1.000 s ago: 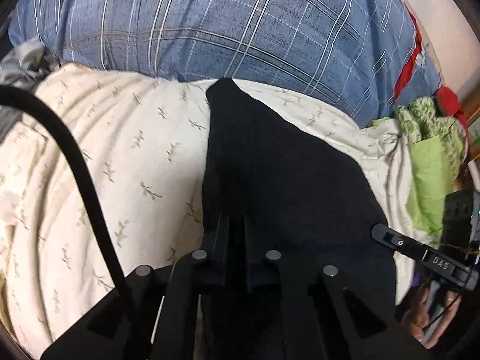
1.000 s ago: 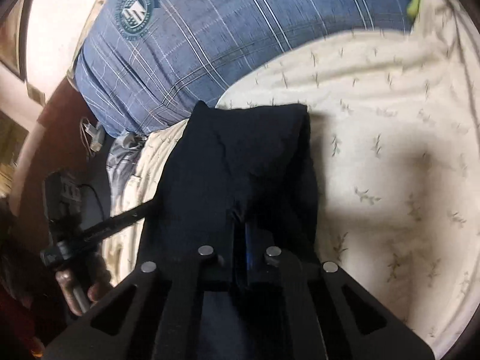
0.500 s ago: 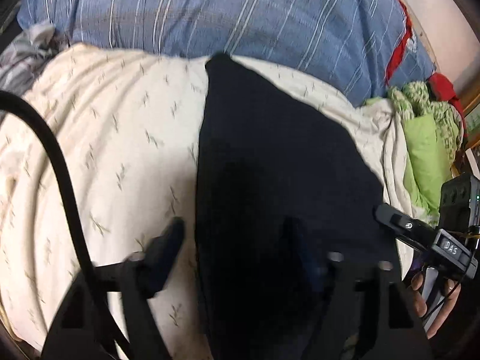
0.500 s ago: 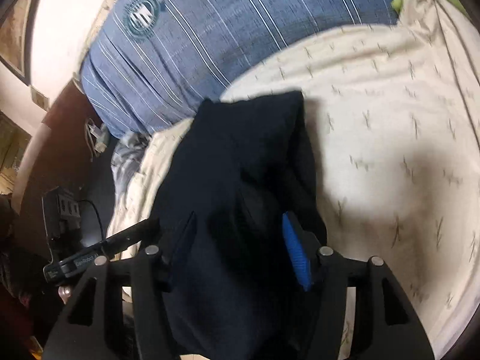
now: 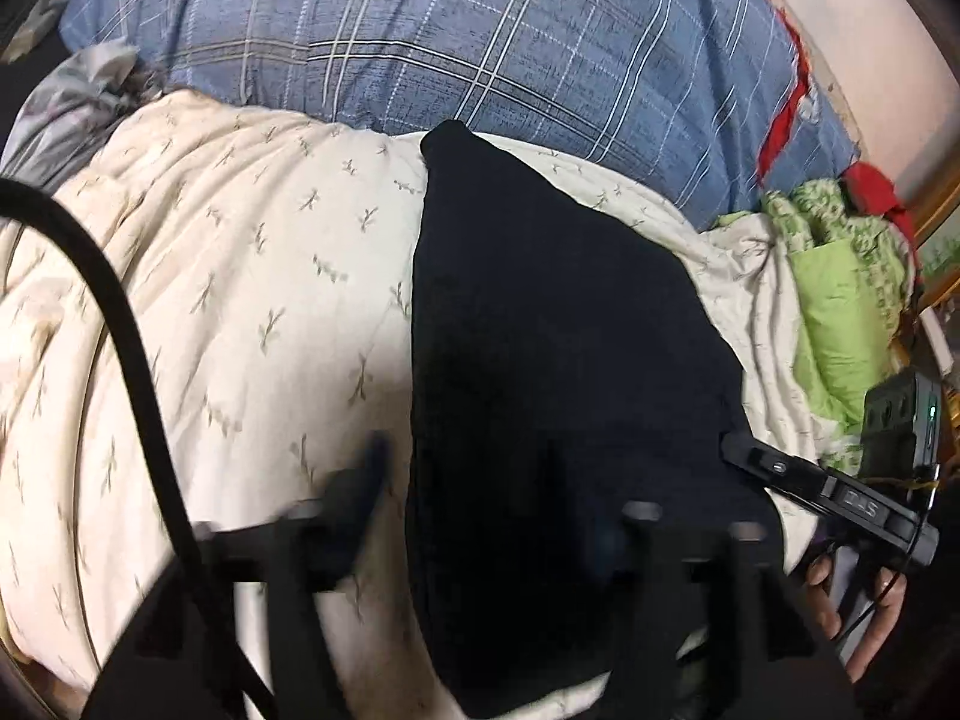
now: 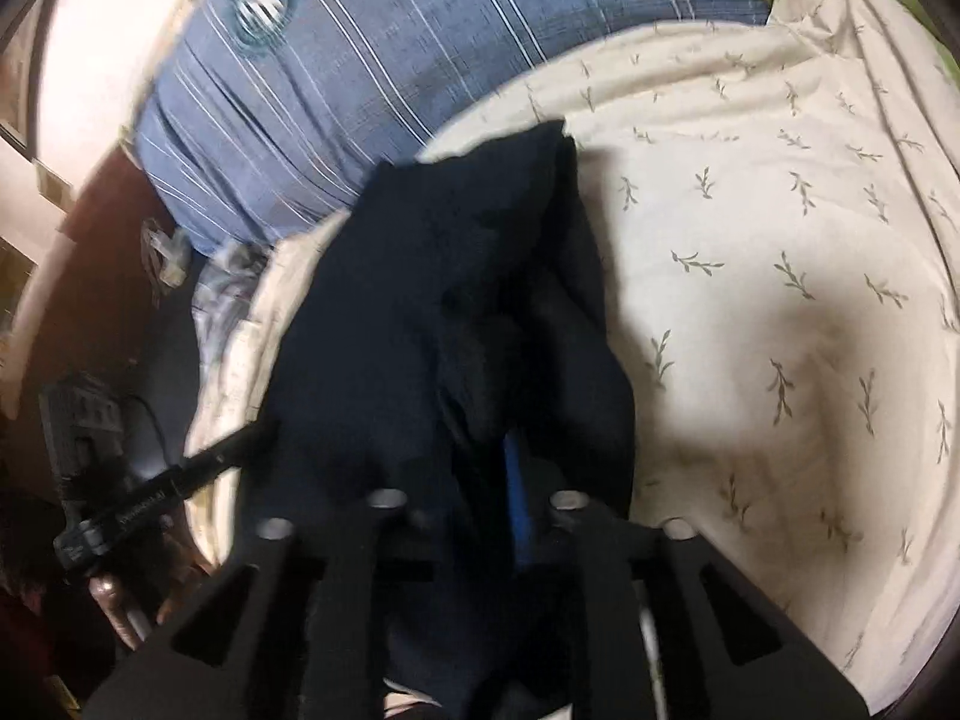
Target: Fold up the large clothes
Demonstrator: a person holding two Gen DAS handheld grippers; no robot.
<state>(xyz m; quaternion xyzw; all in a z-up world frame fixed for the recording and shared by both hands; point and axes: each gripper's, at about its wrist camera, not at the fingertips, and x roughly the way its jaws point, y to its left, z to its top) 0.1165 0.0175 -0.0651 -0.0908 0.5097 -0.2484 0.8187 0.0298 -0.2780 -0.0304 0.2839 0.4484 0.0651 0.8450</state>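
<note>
The left gripper [image 5: 480, 492], clamped a second ago, now stands spread astride the dark navy folded garment [image 5: 558, 360] lying on the cream leaf-print quilt [image 5: 240, 300]. The right gripper [image 6: 480, 468], briefly spread, again pinches a bunched fold between its jaws.

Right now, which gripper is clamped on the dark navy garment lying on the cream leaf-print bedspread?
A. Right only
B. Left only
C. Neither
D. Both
A. The right gripper has its fingers closed with the dark navy garment bunched between them, while the left gripper stands spread wide over the garment on the cream leaf-print bedspread.
</note>
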